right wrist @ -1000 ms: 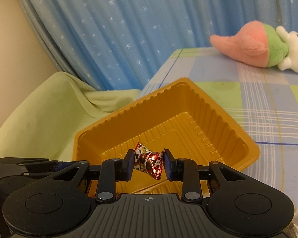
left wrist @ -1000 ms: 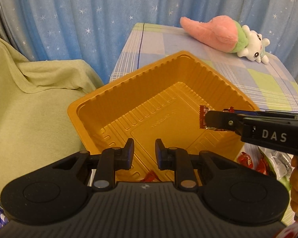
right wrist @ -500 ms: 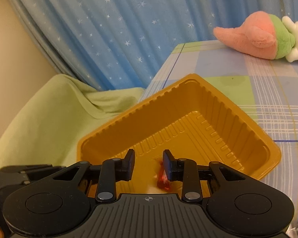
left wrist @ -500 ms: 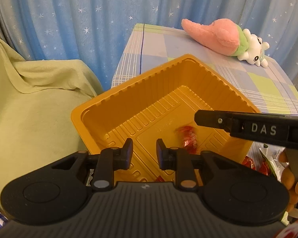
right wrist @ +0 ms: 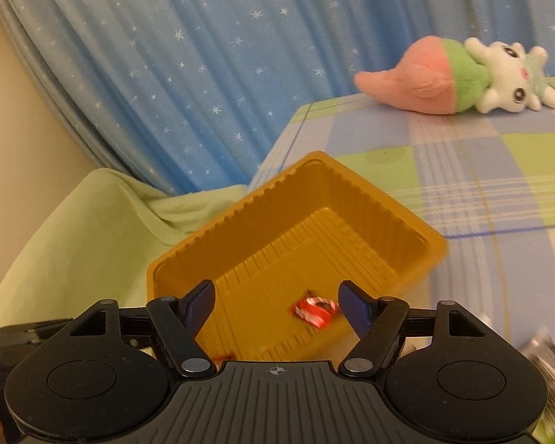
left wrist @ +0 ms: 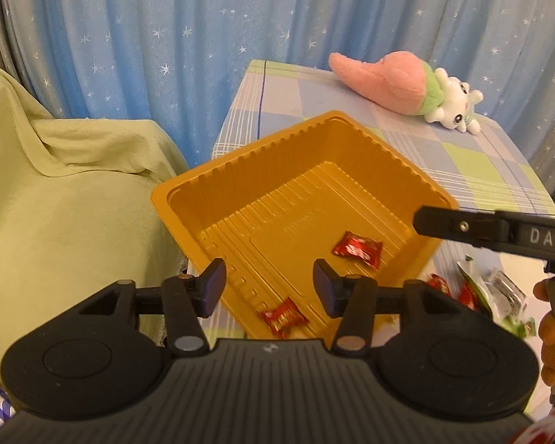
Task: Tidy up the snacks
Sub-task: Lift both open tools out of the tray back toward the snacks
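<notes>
Two red candies are being shown inside the orange tray, which is lying on the checked tablecloth just ahead of both grippers. The left gripper is being held above the tray's near corner with its jaws parted; they have just been opening, and nothing is being pressed between the pads. One wrapped red candy is lying on the tray floor just below and between the left fingers, free of both. A second red candy is resting farther ahead and to the right of the left fingers, also on the tray floor.

The right gripper is being held over the tray with its jaws spread wide; they too have just been opening, and no object is being grasped. A red candy is being seen, blurred, between the right fingers, close to the right-hand one, down on the tray floor rather than in the pads.

More wrapped snacks are lying on the cloth beyond the right side of the left fingers, outside the tray. A pink and white plush toy is lying well ahead of the fingers, near the far edge of the table. A green blanket is draped to the left of the fingers.
</notes>
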